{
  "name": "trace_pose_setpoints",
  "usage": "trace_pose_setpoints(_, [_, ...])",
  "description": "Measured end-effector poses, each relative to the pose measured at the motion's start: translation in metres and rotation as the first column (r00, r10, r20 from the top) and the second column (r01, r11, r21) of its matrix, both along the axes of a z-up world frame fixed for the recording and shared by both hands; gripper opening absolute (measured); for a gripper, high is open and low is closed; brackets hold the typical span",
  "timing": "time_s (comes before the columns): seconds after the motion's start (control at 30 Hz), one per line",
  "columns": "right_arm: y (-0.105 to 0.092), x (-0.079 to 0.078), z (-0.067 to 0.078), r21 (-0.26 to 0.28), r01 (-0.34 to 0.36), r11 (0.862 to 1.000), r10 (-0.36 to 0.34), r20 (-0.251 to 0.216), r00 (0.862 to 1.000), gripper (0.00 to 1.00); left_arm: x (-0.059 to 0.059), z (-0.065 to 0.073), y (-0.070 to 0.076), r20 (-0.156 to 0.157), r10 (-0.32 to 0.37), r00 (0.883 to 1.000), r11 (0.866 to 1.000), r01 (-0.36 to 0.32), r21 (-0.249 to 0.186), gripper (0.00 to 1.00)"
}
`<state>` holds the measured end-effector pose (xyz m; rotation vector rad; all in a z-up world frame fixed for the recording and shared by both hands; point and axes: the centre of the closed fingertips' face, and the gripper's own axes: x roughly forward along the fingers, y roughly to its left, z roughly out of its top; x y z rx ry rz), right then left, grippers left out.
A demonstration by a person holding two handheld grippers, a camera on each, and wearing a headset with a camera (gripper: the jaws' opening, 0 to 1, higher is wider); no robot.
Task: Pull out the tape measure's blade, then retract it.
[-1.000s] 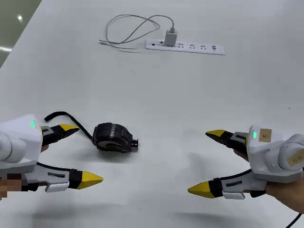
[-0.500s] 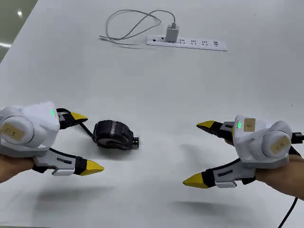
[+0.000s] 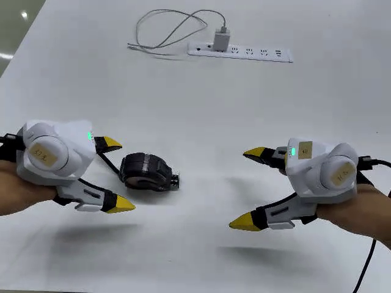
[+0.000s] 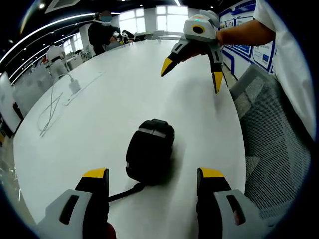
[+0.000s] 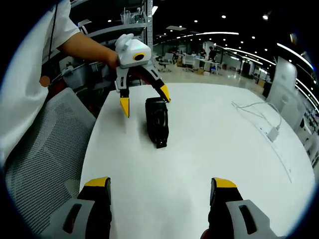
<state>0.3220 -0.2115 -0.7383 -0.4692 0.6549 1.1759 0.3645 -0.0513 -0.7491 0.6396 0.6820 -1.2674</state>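
Head view: both closer in than a second ago. Left gripper (image 3: pixel 119 174) spread wide, just short of tape (image 3: pixel 145 173), toward table's (image 3: pixel 201 97) left edge. Right gripper (image 3: pixel 245 188) spread, well apart. Left gripper view: tape ahead between jaws, untouched. Right gripper view: hook (image 5: pixel 160 144) facing; blade likely not out yet.

Bright overhead light, soft shadows, fisheye-warped edges.

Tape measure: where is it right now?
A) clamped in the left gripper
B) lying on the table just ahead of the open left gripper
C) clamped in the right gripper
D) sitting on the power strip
B: the tape measure lies on the table, just ahead of the left gripper, whose jaws stand apart and touch nothing.
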Motion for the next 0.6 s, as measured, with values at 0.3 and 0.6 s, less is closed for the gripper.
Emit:
trace_pose_setpoints(0.3, [0.011, 0.006, -0.001, 0.010, -0.027, 1.000, 0.028, -0.008, 1.000, 0.73, 0.005, -0.004, -0.004, -0.023, -0.056, 0.998, 0.998, 0.057, 0.030, 0.53])
trace_pose_setpoints(0.6, [0.020, 0.007, -0.009, 0.015, -0.050, 0.999, 0.051, -0.030, 0.998, 0.69, 0.007, -0.011, -0.011, -0.041, -0.098, 0.994, 0.994, 0.100, 0.047, 0.44])
